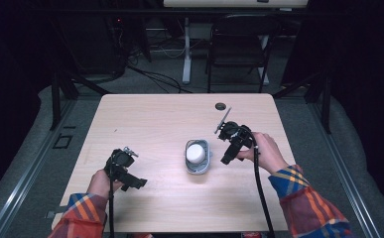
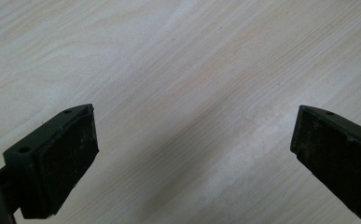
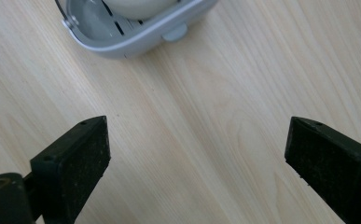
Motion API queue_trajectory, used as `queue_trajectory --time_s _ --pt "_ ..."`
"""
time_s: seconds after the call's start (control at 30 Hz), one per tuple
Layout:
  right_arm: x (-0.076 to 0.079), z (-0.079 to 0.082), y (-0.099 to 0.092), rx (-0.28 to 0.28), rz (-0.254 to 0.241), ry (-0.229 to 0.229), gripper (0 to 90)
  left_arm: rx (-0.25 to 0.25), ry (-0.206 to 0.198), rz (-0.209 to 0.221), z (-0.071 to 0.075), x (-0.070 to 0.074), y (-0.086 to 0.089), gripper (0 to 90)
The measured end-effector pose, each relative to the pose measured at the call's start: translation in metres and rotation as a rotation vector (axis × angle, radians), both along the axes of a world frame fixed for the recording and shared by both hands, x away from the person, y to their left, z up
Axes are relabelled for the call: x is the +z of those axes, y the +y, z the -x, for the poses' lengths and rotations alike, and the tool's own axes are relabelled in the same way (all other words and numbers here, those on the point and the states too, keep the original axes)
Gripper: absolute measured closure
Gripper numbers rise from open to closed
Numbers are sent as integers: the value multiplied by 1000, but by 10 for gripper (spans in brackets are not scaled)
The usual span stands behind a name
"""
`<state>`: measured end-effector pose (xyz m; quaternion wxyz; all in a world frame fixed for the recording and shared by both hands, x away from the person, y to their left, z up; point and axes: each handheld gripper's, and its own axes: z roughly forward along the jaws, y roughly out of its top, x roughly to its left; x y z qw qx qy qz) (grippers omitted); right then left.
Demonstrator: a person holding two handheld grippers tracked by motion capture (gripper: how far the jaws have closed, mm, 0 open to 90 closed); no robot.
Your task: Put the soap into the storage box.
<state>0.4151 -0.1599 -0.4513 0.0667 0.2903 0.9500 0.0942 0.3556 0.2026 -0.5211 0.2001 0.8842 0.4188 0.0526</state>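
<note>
Grey plastic forms the tray (image 1: 198,167), a small rounded-rectangle dish with a raised rim, and a white rounded lump (image 1: 196,152) sits inside it. Both lie a little right of the middle of the high view, on the pale wood table (image 1: 160,124). In the right gripper view the tray (image 3: 136,39) sits at the upper left of the frame, its rim bearing a small tab on the outer side and a thin wire at the left end, with dark slots in its floor. The lump (image 3: 138,5) there is cut off by the top edge, so its full shape cannot be made out, and what it is stays unclear.

Just right of the tray in the high view, the right gripper (image 1: 227,157) is held apart from it. Its fingers (image 3: 73,161) are spread wide with bare table between them, grasping nothing. At the lower left of the high view, well apart from the tray, is the left gripper (image 1: 137,183). Its fingers (image 2: 61,156) are likewise released, over bare wood grain. In both gripper views the lower edge of the frame crops the fingers.

A small dark round disc (image 1: 221,106) lies near the table's far edge, too small to identify. Plaid sleeves (image 1: 303,198) are cut off at the bottom of the high view.
</note>
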Motion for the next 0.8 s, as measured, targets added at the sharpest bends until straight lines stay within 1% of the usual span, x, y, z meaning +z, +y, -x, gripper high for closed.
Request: queue_trajectory --time_s 0.07,0.1,0.17,0.2,0.23,0.3,0.37,0.4,0.43,0.5,0.53,0.57,0.6,0.63,0.67,0.7,0.73,0.77,0.8 --pt "-2 3 -9 -10 9 -6 62 0 0 -1 0 0 0 5" --pt "-3 5 -13 -21 3 -1 62 -1 0 -2 0 0 0 5" --pt "-6 8 -20 -28 9 -2 62 0 1 -1 0 0 0 5" --pt "-8 10 -25 -38 17 -5 64 0 -1 -1 0 0 0 5" --pt "-12 13 -33 -57 15 -7 74 0 -1 -3 0 0 0 5" --pt "-12 14 -37 -54 24 -1 79 -2 0 -3 0 0 0 4" --pt "-18 18 -47 -75 30 -5 91 -4 1 -5 0 0 -1 4" --pt "-21 20 -52 -83 35 7 92 -4 1 -4 0 0 -1 5" --pt "-23 22 -54 -88 44 2 95 -4 1 -5 0 0 -1 4" --pt "-29 25 -61 -108 42 3 103 -6 0 -2 0 0 -1 5" --pt "-35 28 -65 -131 39 -1 102 -7 1 -5 0 1 -1 4" --pt "-39 30 -69 -140 35 10 102 -8 -2 -5 1 1 -1 4" --pt "-46 34 -73 -147 50 11 103 -8 -5 -1 1 1 -1 4" --pt "-50 36 -75 -154 52 12 104 -7 -9 -1 1 1 0 4" --pt "-60 39 -78 -177 41 11 107 -7 -10 -2 1 1 0 3" --pt "-62 39 -81 -164 75 23 108 -8 -12 -1 1 1 0 3" --pt "-66 40 -82 -166 101 36 110 -8 -13 -3 2 2 0 3" --pt "-71 41 -83 -168 100 49 112 -9 -14 -1 2 2 0 2" --pt "-73 41 -84 -165 109 66 116 -11 -14 -1 1 2 0 1"
